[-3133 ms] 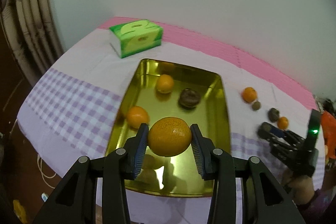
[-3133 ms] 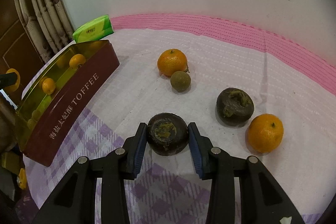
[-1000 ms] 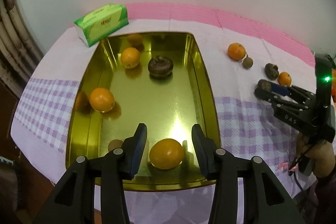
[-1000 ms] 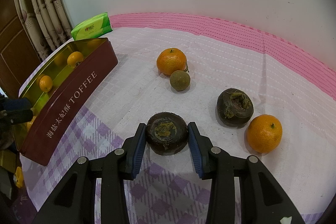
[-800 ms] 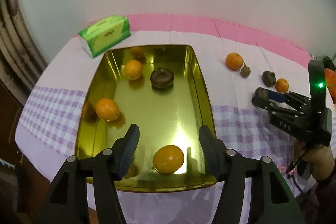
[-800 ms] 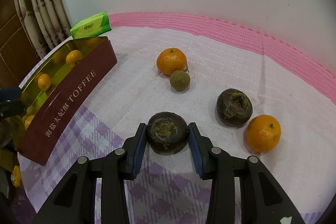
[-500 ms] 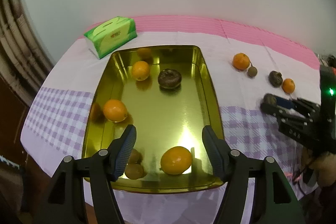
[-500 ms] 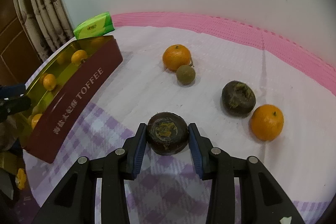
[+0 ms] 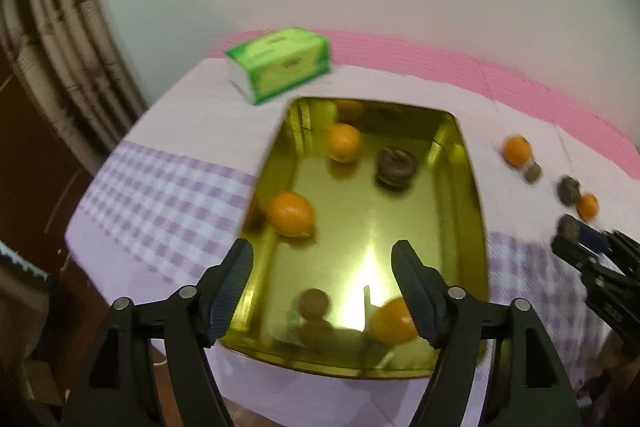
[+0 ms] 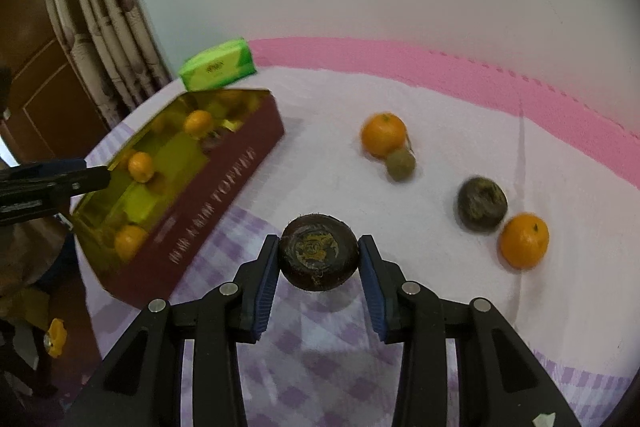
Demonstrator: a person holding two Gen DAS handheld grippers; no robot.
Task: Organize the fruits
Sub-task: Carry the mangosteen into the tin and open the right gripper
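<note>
A gold tin tray (image 9: 476, 211) with dark red outer walls (image 10: 224, 195) holds several oranges, a dark round fruit (image 9: 396, 165) and small brown fruits. My left gripper (image 9: 322, 271) is open and empty above the tray's near end; an orange (image 9: 390, 321) lies below its right finger. My right gripper (image 10: 318, 259) is shut on a dark round fruit (image 10: 318, 253), lifted above the cloth. On the cloth lie an orange (image 10: 383, 135) touching a small brown fruit (image 10: 401, 165), another dark fruit (image 10: 482, 203) and a second orange (image 10: 524, 239).
A green tissue box (image 9: 280, 63) stands behind the tray near the wall; it also shows in the right wrist view (image 10: 218, 69). The table has a white, purple-check and pink cloth. Curtains and a wooden door are at the left. The left table edge is close to the tray.
My left gripper let go of the orange in the tray, opened wide and drew back. My right gripper lifted the dark fruit off the cloth and moved toward the tray.
</note>
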